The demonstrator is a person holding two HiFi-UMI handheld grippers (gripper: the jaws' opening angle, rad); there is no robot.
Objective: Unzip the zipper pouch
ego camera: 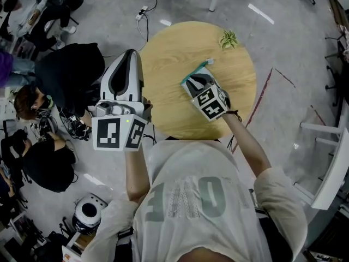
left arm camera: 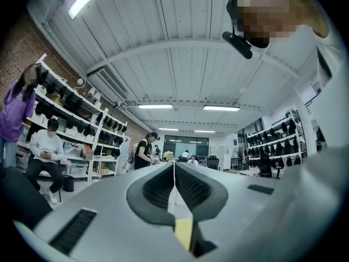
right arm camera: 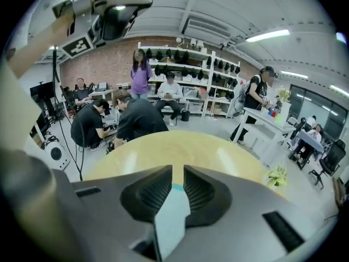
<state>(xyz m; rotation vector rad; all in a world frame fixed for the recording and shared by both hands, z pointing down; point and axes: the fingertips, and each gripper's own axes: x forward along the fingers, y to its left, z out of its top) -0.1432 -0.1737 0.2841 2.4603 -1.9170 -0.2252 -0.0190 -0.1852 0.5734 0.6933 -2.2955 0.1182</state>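
The zipper pouch [ego camera: 198, 71], pale with a teal edge, lies on the round wooden table [ego camera: 169, 48] right of centre. My right gripper [ego camera: 194, 82] points down at its near end. In the right gripper view the jaws [right arm camera: 177, 171] stand a little apart, and the pale pouch [right arm camera: 173, 214] fills the narrow gap between them, its teal edge at the tips. I see no pad pressing on it. My left gripper [ego camera: 130, 53] hangs level beyond the table's left edge, away from the pouch. Its jaws [left arm camera: 174, 165] are shut with nothing between them.
A small green plant [ego camera: 228, 38] stands at the table's far right edge, also seen in the right gripper view [right arm camera: 278, 174]. People crouch on the floor left of the table [ego camera: 68, 72]. A cable and power strip [ego camera: 143, 11] lie beyond it. Shelves line the walls.
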